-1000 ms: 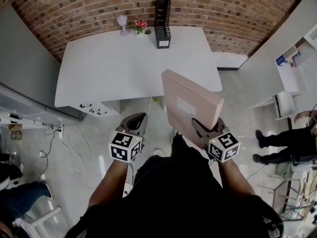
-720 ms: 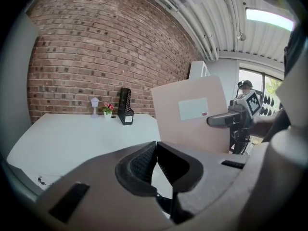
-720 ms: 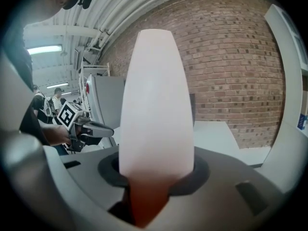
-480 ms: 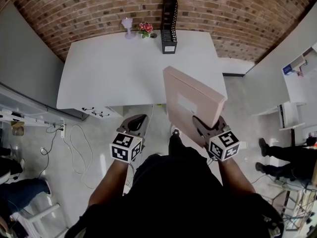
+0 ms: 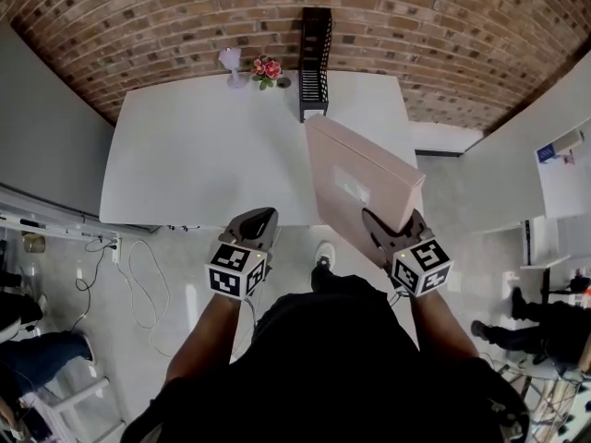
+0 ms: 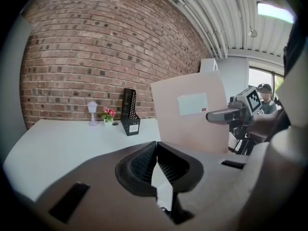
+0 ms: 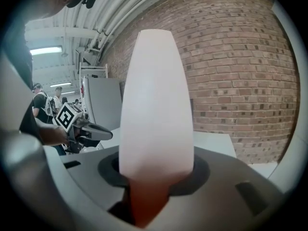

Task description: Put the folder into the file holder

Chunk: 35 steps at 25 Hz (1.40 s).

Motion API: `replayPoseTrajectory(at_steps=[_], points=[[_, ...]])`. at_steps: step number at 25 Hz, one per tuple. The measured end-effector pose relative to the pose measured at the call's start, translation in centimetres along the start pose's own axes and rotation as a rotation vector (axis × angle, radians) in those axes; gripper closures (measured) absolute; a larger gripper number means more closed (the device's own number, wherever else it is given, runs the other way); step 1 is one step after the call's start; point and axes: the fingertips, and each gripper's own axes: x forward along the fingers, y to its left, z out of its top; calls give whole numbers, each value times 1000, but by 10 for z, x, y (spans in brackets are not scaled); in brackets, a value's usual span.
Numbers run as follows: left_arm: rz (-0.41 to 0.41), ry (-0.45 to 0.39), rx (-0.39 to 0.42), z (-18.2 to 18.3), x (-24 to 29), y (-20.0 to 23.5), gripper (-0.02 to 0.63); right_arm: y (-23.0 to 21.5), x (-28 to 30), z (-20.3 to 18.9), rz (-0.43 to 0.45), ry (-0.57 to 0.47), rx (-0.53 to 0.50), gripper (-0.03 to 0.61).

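Head view: the folder [image 5: 360, 187], thick and pale pink with a white label on its side, is held on edge over the table's [image 5: 185, 155] near right part, with its long axis running away from the person. The right gripper [image 5: 380, 229] clamps its near lower corner. The black mesh file holder [image 5: 315, 63] stands at the table's far edge, ahead and slightly left of the folder, well apart. The left gripper [image 5: 256, 221] is closed and empty; the folder's far end looks nearest the holder.
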Motion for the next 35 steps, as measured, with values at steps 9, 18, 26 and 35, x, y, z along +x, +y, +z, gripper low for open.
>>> replayPoseTrajectory(at_steps=[9, 18, 26, 35], points=[[76, 14, -23, 37, 59, 22, 609, -68, 54, 28, 81, -3, 6, 403], [171, 19, -45, 51, 71, 56, 609, -104, 94, 44, 122, -7, 19, 403], [71, 44, 19, 74, 88, 74, 609, -106, 110, 70, 51, -61, 58, 403], [-33, 56, 114, 87, 87, 107, 609, -100, 122, 91, -119, -129, 87, 403]])
